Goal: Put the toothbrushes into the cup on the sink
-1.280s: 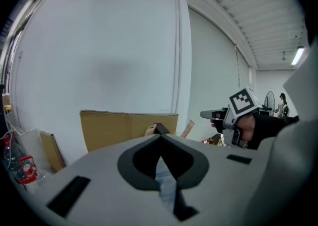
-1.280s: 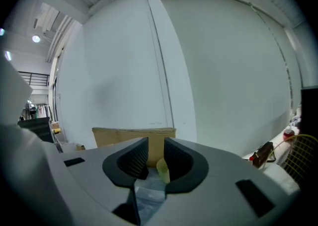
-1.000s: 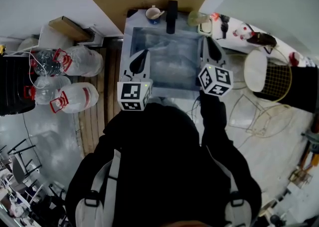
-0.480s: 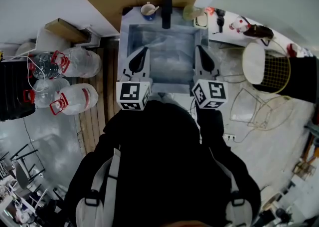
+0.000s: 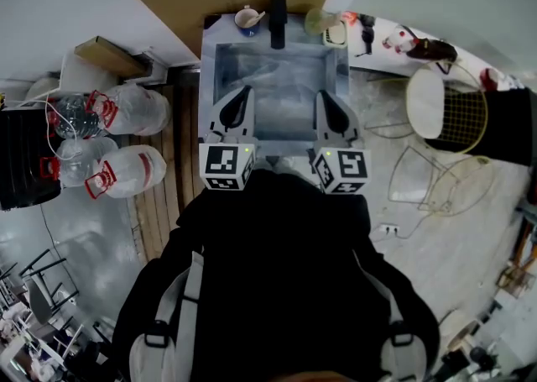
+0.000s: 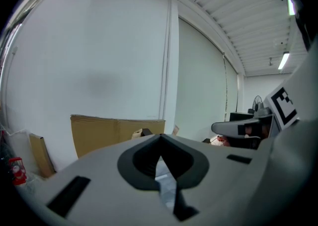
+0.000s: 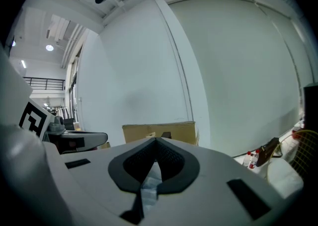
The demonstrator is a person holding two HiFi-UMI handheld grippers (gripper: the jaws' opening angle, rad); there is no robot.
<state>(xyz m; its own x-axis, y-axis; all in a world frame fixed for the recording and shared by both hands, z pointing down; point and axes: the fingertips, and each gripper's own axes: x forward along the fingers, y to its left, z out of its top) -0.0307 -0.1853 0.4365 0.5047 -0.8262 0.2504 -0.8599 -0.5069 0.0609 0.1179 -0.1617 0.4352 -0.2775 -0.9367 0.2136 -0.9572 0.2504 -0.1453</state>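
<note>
Left gripper and right gripper hover side by side over the near half of the sink. Each has its jaws pressed together with nothing between them, as each gripper's own view confirms. Neither carries a toothbrush, so this looks like an idle or finished pose rather than a carry: closed, roughly level, held close to the person's body and well apart from the back ledge. The cup stands on that ledge at the sink's far left corner, just left of the dark faucet, where it stays out of the basin. A pale stick leans over its rim, probably a toothbrush already dropped in, though it is too small to be sure. No loose toothbrush can be made out in the basin.
</note>
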